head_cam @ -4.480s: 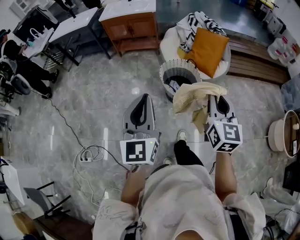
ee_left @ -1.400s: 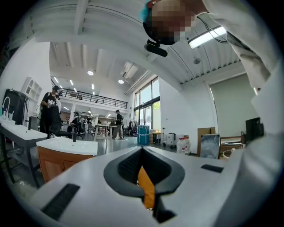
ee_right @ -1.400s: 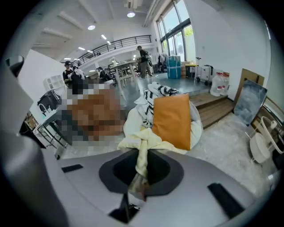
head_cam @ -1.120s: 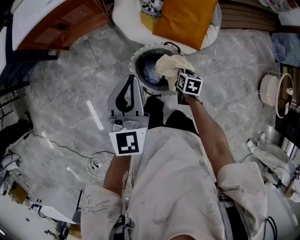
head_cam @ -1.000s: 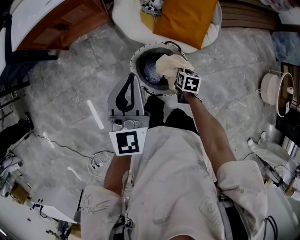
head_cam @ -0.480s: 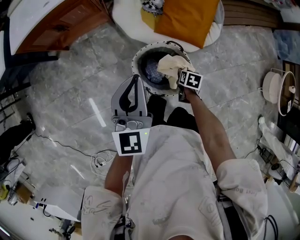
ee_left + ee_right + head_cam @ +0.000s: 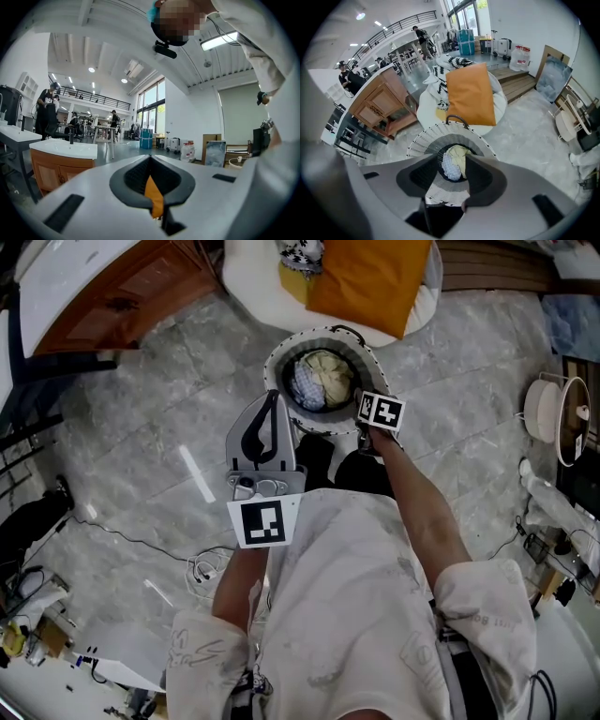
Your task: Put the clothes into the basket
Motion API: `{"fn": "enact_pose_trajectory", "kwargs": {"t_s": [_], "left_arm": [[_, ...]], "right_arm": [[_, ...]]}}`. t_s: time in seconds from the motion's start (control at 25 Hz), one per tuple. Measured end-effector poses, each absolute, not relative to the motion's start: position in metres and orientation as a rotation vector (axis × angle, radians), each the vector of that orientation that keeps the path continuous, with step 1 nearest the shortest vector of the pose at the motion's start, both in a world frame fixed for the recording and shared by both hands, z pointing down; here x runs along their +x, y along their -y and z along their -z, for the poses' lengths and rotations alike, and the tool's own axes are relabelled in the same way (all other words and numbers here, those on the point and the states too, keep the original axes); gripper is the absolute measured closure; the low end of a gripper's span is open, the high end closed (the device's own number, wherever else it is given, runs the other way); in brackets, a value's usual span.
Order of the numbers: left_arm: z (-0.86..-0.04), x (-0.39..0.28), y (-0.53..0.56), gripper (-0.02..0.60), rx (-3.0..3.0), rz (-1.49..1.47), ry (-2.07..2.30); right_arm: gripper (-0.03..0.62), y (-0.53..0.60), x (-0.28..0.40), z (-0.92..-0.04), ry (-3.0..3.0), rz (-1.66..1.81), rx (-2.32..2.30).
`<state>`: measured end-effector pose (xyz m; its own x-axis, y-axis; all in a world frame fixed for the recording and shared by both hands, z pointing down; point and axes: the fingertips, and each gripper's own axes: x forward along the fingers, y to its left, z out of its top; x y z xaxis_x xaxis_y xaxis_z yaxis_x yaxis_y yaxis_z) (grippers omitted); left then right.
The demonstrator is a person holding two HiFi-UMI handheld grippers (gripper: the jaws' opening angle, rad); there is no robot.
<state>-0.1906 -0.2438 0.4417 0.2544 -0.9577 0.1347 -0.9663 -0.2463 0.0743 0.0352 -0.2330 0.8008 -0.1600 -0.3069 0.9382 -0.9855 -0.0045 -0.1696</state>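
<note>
Fingers of right gripper (image 7: 453,162) opening, empty, above basket (image 7: 423,140); left gripper (image 7: 150,158) fingers together.

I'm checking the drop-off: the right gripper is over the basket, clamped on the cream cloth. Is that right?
Not quite. The right gripper is over the basket, but it isn't clamped on the cream cloth. Its jaws are opening with nothing between them, and the cloth lies in the basket below. The right gripper view shows this.
</note>
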Motion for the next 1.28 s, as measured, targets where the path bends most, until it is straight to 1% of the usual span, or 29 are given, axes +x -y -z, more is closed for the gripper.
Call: {"fn": "enact_pose_trajectory", "kwargs": {"t_s": [0.4, 0.64, 1.0, 1.28], "left_arm": [[-0.433, -0.19, 0.247, 0.581, 2.386, -0.06, 1.841], [-0.424, -0.183, 0.252, 0.581, 2.383, -0.048, 1.872], [-0.398, -0.17, 0.267, 0.581, 2.403, -0.02, 1.923], [-0.371, -0.172, 0.273, 0.581, 2.424, 0.01, 1.968]], "right_arm": [[0.421, 0.251, 0.005, -0.718, 1.857, -1.124, 1.437], [0.419, 0.275, 0.0, -0.643, 2.067, -0.996, 1.457], [0.41, 0.315, -0.005, -0.501, 2.374, -0.55, 1.517], [0.407, 0.321, -0.006, -0.394, 2.489, -0.104, 1.635]]}}
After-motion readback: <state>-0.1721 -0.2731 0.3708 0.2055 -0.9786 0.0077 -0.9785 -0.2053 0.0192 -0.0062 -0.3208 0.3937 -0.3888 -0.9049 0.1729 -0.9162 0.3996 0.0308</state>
